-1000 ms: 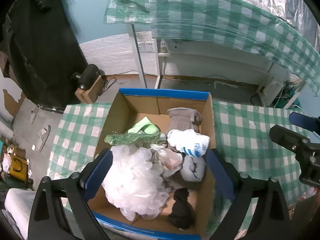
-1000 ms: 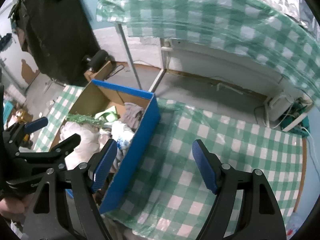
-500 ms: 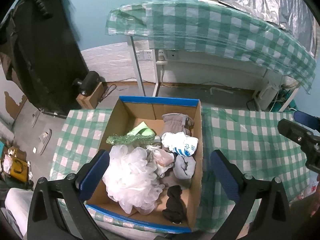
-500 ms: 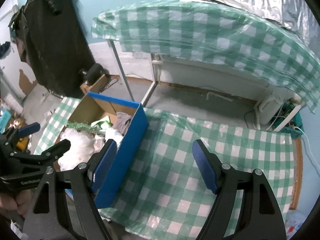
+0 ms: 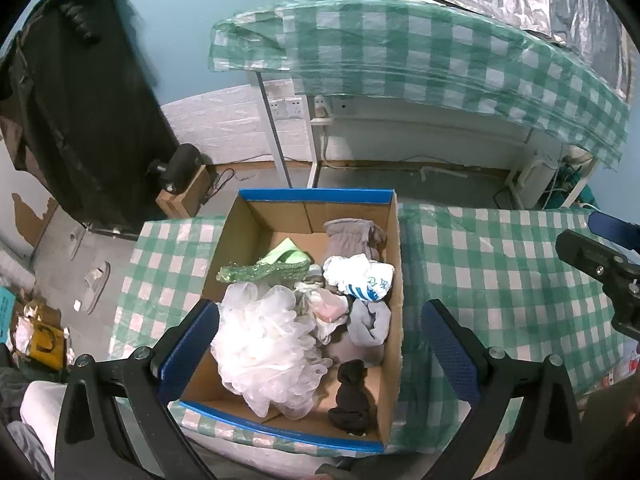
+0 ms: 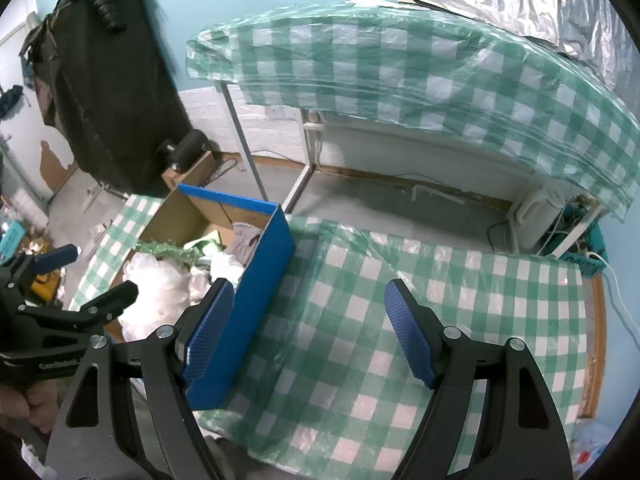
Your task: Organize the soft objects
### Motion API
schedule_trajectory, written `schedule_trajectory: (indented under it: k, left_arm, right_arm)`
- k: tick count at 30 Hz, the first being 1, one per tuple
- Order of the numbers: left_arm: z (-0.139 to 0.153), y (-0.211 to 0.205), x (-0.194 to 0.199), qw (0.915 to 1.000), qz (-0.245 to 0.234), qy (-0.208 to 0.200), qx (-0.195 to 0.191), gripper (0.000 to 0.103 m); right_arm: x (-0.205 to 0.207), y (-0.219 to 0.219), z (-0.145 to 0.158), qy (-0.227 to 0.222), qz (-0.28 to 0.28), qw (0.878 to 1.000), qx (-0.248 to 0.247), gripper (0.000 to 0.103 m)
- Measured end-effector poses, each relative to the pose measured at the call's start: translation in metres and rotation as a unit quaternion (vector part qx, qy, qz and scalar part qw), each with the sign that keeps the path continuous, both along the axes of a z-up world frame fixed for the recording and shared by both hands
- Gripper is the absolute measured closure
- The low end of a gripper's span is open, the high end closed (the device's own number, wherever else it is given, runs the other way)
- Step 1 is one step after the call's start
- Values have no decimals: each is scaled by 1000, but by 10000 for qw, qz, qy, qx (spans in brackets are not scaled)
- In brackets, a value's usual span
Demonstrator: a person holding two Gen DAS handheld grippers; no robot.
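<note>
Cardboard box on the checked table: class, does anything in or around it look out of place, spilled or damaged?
Nothing has spilled. Inside the cardboard box, the white bath pouf, green tinsel, socks and a black cloth lie jumbled, unsorted. The box looks undamaged.

Kettle [image 6: 536, 216] under checked far table [image 6: 400, 64]

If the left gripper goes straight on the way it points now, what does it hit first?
Most likely the white mesh pouf in the box, or the pale cloths beside it. The left gripper hangs open above them with nothing between; depth is hard to judge.
</note>
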State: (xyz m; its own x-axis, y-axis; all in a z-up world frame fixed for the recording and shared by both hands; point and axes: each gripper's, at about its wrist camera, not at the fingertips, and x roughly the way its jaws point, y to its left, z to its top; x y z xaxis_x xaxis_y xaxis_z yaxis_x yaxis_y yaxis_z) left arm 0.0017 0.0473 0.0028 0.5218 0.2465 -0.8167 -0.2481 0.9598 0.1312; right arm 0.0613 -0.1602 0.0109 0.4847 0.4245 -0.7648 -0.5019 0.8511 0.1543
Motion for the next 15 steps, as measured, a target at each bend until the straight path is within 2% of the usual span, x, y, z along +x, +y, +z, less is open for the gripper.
schedule_trajectory:
  k: [15]
  left_arm:
    - [0, 2, -5, 10000, 18, 49, -19, 1]
  right_arm:
    - [1, -3, -3, 23, -39, 10000, -22, 26]
